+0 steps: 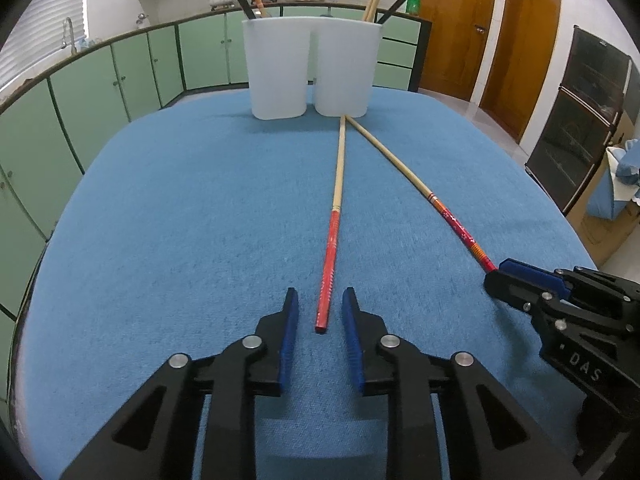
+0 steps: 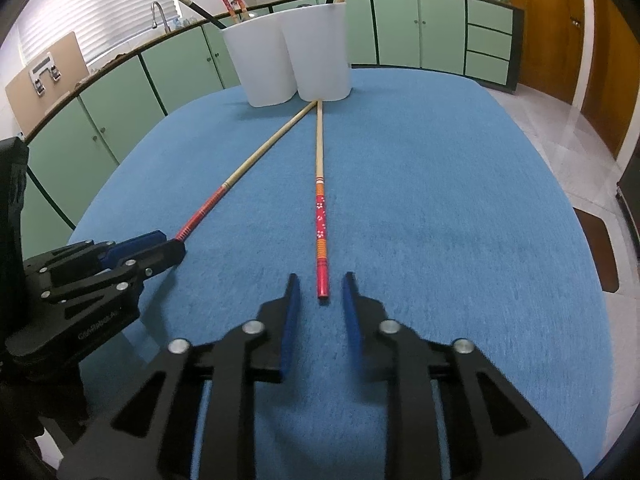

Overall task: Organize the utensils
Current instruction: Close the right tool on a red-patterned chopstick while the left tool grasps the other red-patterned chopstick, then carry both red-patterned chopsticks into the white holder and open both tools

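Two chopsticks lie flat on the blue cloth [image 1: 180, 208], tan tips meeting just in front of the right cup [image 1: 346, 68], red handle ends fanning out toward the cameras. The plain red chopstick [image 1: 335, 216] points at the left gripper [image 1: 320, 308] — its end sits in the gap between the parted blue pads [image 1: 290, 336], touching neither. The flowered chopstick [image 2: 320, 216] does the same at the right gripper [image 2: 320, 292]: jaws apart, handle end just short of the tips, nothing clamped. From the left wrist view the right gripper shows side-on at the far end of the flowered stick; whether it touches there — cannot tell.

Two white cups stand side by side at the far edge of the table, touching or nearly so. The left cup [image 1: 276, 68] holds a dark chopstick and a red one; the right cup holds tan ones and a dark one, all leaning. Green cabinets [image 1: 132, 72] run behind.
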The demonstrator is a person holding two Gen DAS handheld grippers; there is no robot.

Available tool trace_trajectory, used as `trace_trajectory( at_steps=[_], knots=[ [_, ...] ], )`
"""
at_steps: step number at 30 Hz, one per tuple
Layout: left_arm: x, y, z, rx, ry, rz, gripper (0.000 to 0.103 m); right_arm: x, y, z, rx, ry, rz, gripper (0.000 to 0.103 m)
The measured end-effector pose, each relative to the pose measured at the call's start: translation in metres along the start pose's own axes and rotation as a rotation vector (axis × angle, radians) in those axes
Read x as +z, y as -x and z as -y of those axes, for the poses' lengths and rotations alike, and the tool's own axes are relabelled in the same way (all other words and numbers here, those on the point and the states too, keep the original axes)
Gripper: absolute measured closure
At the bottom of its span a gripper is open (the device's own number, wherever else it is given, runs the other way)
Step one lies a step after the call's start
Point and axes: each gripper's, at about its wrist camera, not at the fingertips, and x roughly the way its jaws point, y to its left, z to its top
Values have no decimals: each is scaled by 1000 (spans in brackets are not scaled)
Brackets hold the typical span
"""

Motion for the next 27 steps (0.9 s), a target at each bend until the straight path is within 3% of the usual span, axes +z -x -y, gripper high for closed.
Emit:
trace_trajectory(
  at_steps=[4,12,27],
  knots=[
    [1,-1,3,19,-8,-3,95,0,0,0,2,-1,1,98],
    [4,15,-3,-6,8,7,97,3,21,-5,-12,33,51,98],
    [50,121,-3,-10,-63,267,97,55,113,-9,-6,115,272,98]
  ],
)
